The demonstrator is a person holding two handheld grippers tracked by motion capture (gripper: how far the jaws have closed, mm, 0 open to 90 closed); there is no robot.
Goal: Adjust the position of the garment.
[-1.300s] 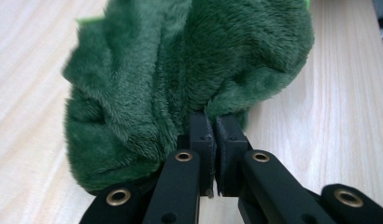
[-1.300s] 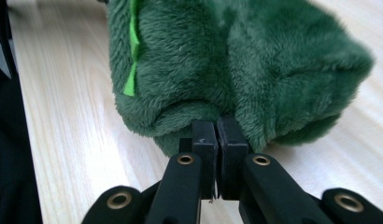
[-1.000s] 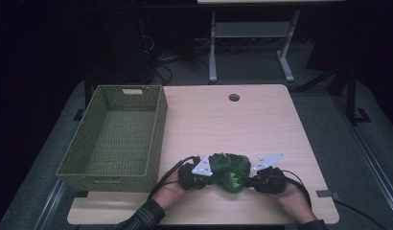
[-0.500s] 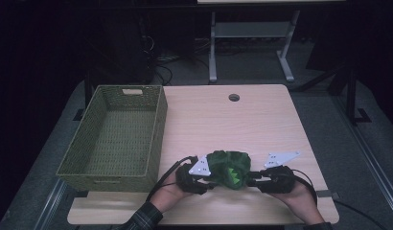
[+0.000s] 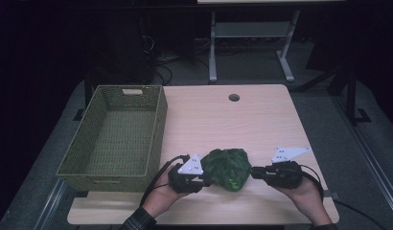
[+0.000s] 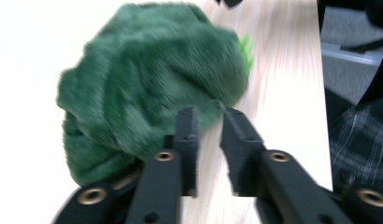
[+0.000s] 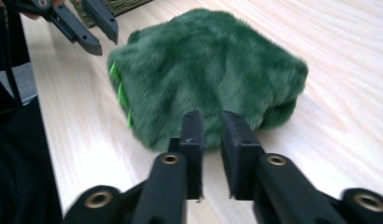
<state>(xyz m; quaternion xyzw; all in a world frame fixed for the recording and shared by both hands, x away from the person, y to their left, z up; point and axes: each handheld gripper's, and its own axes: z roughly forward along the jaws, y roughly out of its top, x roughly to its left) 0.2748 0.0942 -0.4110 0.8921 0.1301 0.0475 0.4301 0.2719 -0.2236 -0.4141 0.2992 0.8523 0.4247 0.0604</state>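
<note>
Green plush toy (image 5: 227,167) is lying on the tabletop (image 5: 261,120) between both grippers. Left gripper (image 6: 209,114) and right gripper (image 7: 212,116), jaws just closing, gripping nothing. Risk: pinching only fur, toy slipping before reaching wicker basket (image 5: 158,127).

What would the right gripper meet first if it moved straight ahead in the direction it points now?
Most likely the green plush toy. In the right gripper view the right gripper aims directly at it from close by, jaws slightly apart with nothing between them. The left gripper waits on the toy's far side.
</note>
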